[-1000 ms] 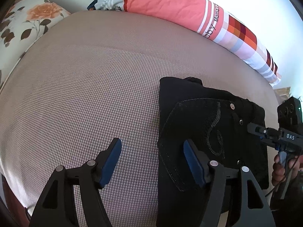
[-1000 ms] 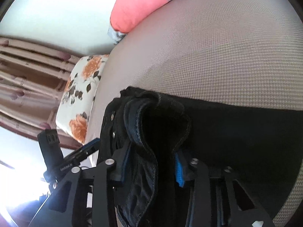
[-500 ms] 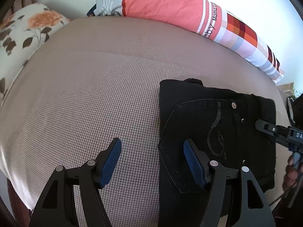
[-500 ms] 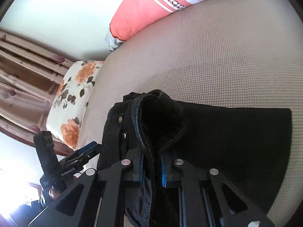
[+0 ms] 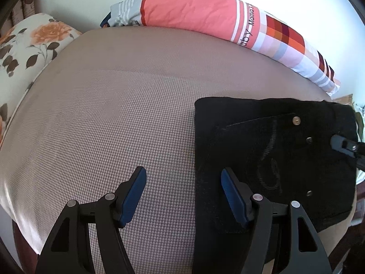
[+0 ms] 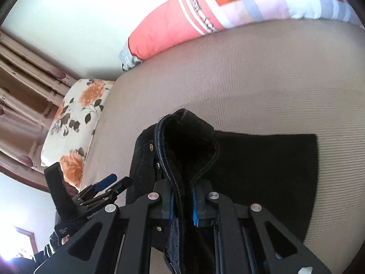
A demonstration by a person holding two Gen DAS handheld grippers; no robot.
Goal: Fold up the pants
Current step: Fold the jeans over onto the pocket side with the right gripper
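The black pants [image 5: 273, 150] lie folded into a rectangle on the beige bed at the right of the left wrist view, back pocket with stitching and rivets facing up. My left gripper [image 5: 182, 194] is open and empty, hovering over the pants' left edge. My right gripper [image 6: 182, 202] is shut on a raised fold of the pants' waistband [image 6: 187, 141], which bulges up between the blue pads. The rest of the pants [image 6: 269, 173] lies flat to its right. The right gripper's tip [image 5: 342, 145] shows at the pants' right edge. The left gripper [image 6: 107, 183] shows at the lower left.
The beige mattress [image 5: 114, 114] spreads wide to the left of the pants. A long coral and checked bolster [image 5: 216, 20] lies along the far wall. A floral pillow [image 5: 29, 41] sits at the far left corner. Brown curtains [image 6: 20, 86] hang beyond the bed.
My right gripper has closed on the pants' waistband fold and pulled it rightward. The pants have slid right and lie flatter. The left gripper stays open.
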